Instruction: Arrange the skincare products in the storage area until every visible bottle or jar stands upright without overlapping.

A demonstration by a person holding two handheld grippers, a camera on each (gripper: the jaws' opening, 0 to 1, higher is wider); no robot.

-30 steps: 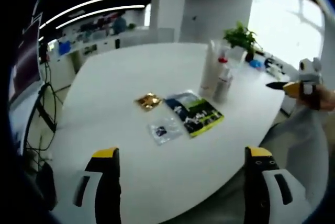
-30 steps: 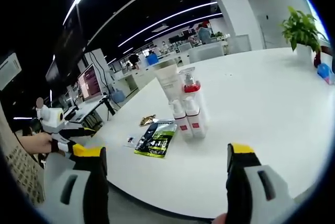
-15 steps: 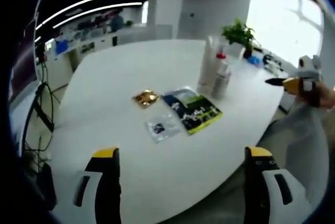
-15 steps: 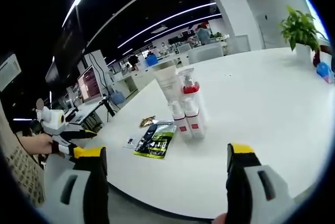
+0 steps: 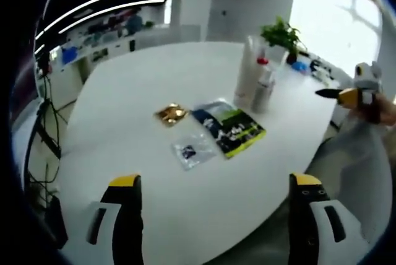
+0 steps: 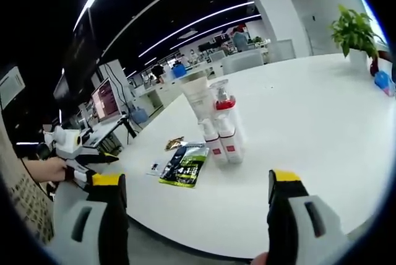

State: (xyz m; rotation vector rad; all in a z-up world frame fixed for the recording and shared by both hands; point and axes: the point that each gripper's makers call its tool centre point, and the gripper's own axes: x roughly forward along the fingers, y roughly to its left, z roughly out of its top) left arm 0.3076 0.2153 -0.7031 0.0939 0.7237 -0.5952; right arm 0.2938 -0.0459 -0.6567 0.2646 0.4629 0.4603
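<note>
1. left gripper view: left gripper (image 5: 213, 215) hangs off the near edge of the white table (image 5: 142, 91), jaws spread wide with nothing between them, yellow-tipped fingers rising at 7 and 5 o'clock.
2. same view: skincare bottles (image 5: 255, 85) stand upright in a tight cluster at about 1 o'clock, well apart from the gripper (a tall pale tube plus a pump bottle with a red collar, finer detail too blurred).
3. same view: flat packets lie near the middle of the table, just on the near side of the bottles: a green and dark sachet (image 5: 229, 127), a clear sachet (image 5: 192, 150) at its 7 o'clock, and a gold sachet (image 5: 171, 114) at its 10 o'clock. none touch the bottles as far as i can tell.
4. same view: potted plant (image 5: 281, 36) at the far edge beyond the bottles; the right gripper (image 5: 346, 95) comes in at 3 o'clock, held in a hand, off the table edge.
5. right gripper view: right gripper (image 6: 198, 215) is also off the table edge, jaws wide apart and holding nothing, fingers at 7 and 5 o'clock.
6. same view: the bottles (image 6: 218, 122) sit just above centre, all upright and touching or nearly so; two small white ones with red labels in front, the pump bottle and tall tube behind.
7. same view: green sachet (image 6: 184, 165) lies flat at the bottles' 8 o'clock, gold sachet (image 6: 175, 143) beyond it, clear sachet (image 6: 154, 167) at its left.
8. same view: the left gripper (image 6: 80, 163) shows at 9 o'clock in a hand, off the table; plant (image 6: 354, 33) at 2 o'clock.
</note>
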